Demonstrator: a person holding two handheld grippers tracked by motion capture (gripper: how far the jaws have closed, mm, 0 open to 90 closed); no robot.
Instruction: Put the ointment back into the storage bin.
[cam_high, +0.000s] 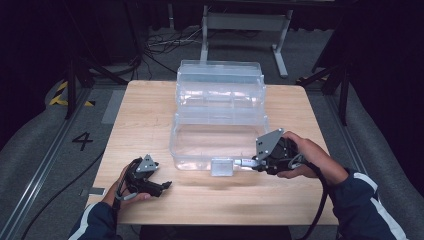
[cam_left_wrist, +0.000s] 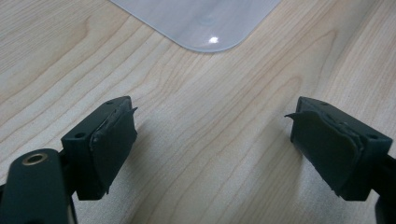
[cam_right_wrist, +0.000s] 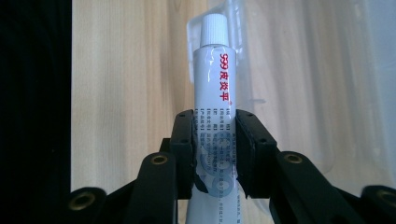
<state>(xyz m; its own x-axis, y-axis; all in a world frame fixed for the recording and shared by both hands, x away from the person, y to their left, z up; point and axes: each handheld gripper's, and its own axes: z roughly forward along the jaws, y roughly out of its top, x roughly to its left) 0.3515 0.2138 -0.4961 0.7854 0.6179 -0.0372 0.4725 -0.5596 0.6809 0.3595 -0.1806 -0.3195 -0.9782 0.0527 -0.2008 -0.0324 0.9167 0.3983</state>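
Observation:
A white ointment tube with red lettering and a white cap stands between the jaws of my right gripper, which is shut on its lower half. In the high view the right gripper holds the tube level, pointing left, just off the front right corner of a clear plastic box. The box stands open in the table's middle, with its clear trays stepped up toward the back. My left gripper rests near the front left of the table, open, and its pads have only bare wood between them.
The wooden table has free room left of the box and along its front edge. A corner of the clear box lies ahead of the left gripper. A cable trails from the right gripper over the front edge. Stands and cables sit on the floor beyond.

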